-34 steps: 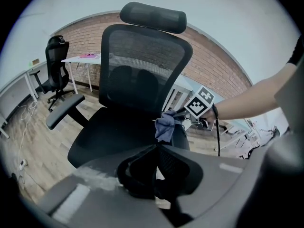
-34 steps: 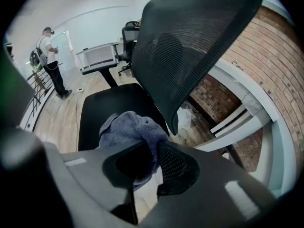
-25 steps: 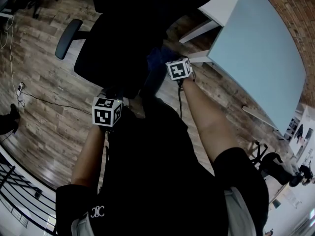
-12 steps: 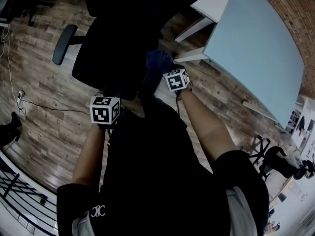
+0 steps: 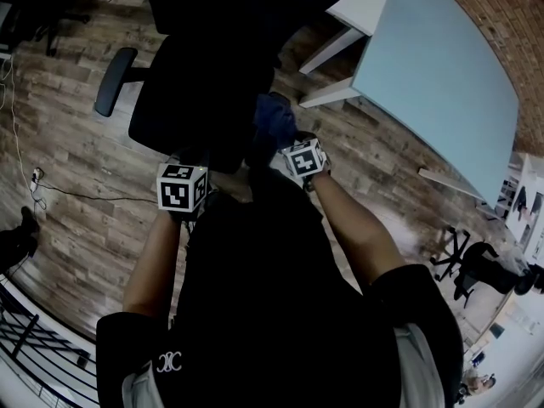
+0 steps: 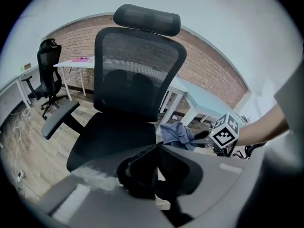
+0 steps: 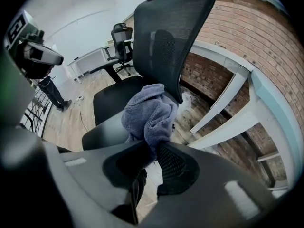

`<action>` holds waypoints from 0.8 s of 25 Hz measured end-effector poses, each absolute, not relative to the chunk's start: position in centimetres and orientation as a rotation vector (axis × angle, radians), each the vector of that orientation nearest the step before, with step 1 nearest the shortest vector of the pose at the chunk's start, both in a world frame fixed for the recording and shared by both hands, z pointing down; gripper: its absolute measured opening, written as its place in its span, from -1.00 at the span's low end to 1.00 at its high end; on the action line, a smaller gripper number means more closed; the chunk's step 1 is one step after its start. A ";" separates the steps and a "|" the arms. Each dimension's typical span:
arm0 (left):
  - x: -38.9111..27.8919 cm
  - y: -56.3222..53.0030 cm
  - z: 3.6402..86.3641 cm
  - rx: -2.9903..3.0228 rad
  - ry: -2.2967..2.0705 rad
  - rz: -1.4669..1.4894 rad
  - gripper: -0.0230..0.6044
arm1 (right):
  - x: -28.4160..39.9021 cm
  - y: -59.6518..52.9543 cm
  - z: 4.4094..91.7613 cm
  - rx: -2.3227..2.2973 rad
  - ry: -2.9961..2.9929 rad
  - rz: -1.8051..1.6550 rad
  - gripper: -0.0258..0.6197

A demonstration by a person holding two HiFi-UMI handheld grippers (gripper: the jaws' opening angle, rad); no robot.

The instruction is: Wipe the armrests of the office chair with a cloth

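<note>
wood floor (image 5: 76,168), office chair (image 5: 204,92); right hand-held gripper (image 7: 151,151) clamps cloth (image 7: 149,113); left hand-held gripper (image 6: 154,148) closed.

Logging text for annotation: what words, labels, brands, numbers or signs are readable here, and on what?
No readable words or numbers anywhere.
White emblem on the person's black top: looped logo, no legible letters.
Marker cubes: black-and-white square patterns, not text.

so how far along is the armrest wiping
Done: the cloth is picked up, clamped in the right gripper on the desk side of the office chair. In hand: that side's armrest, probably; contact is hidden. Left: the opposite armrest has no cloth near it, and the left gripper is shut and empty.
</note>
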State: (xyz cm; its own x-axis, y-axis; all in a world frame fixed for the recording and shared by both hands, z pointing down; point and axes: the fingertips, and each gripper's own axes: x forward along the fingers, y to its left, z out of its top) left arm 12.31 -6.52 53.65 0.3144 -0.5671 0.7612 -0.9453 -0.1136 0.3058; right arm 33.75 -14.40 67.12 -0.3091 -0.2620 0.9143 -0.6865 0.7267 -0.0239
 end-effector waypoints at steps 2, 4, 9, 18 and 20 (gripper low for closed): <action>12.0 -5.9 53.8 1.798 -1.346 0.611 -0.91 | 33.6 -13.2 67.1 0.734 -1.882 0.511 -0.69; 11.8 -5.1 53.9 1.805 -1.336 0.615 -0.91 | 33.7 -11.6 67.4 0.728 -1.875 0.547 -0.69; 11.9 -3.3 53.9 1.826 -1.308 0.628 -0.91 | 33.7 -7.1 67.8 0.708 -1.856 0.671 -0.69; 10.3 -0.3 54.1 1.829 -1.298 0.590 -0.91 | 32.3 -2.0 67.5 0.650 -1.816 0.697 -0.69; 9.7 0.2 54.2 1.823 -1.301 0.574 -0.91 | 31.9 -1.1 67.3 0.630 -1.816 0.678 -0.69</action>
State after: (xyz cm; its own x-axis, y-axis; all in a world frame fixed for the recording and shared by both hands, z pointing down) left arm 9.70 0.23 54.24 0.3662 -0.5603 0.7429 -0.9264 -0.1445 0.3477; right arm 31.89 -1.15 67.27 -0.3115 -0.1024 0.9447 -0.6964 0.7010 -0.1536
